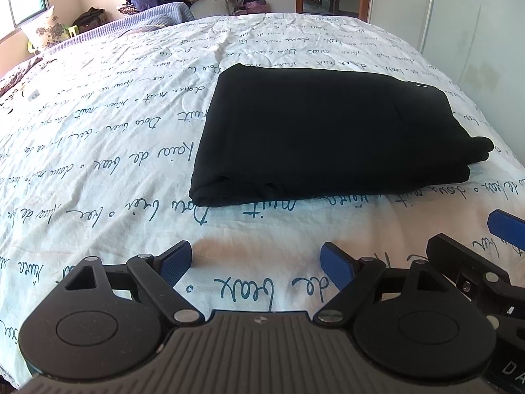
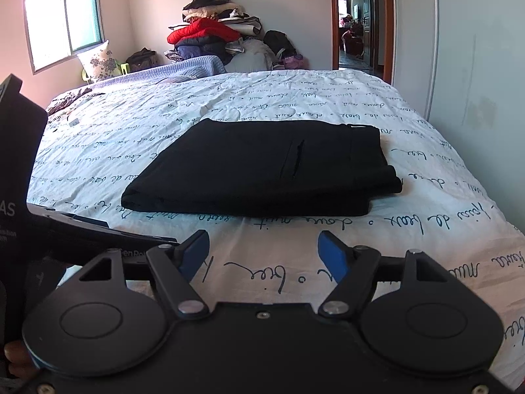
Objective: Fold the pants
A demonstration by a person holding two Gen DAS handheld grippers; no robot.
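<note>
Black pants (image 1: 321, 134) lie folded into a flat stacked rectangle on the white bedspread with blue script (image 1: 98, 151). They also show in the right wrist view (image 2: 262, 170), with a pocket slit on top. My left gripper (image 1: 256, 262) is open and empty, held over the bedspread in front of the pants' near edge. My right gripper (image 2: 262, 252) is open and empty, also short of the near edge. The right gripper's fingers (image 1: 505, 226) show at the right edge of the left wrist view. The left gripper's body (image 2: 19, 177) fills the left of the right wrist view.
A heap of clothes and bags (image 2: 216, 39) lies beyond the bed's far end. A flowered pillow (image 2: 98, 60) leans below the window (image 2: 62, 23). A white wardrobe wall (image 2: 459, 49) runs along the bed's right side, next to an open doorway (image 2: 356, 19).
</note>
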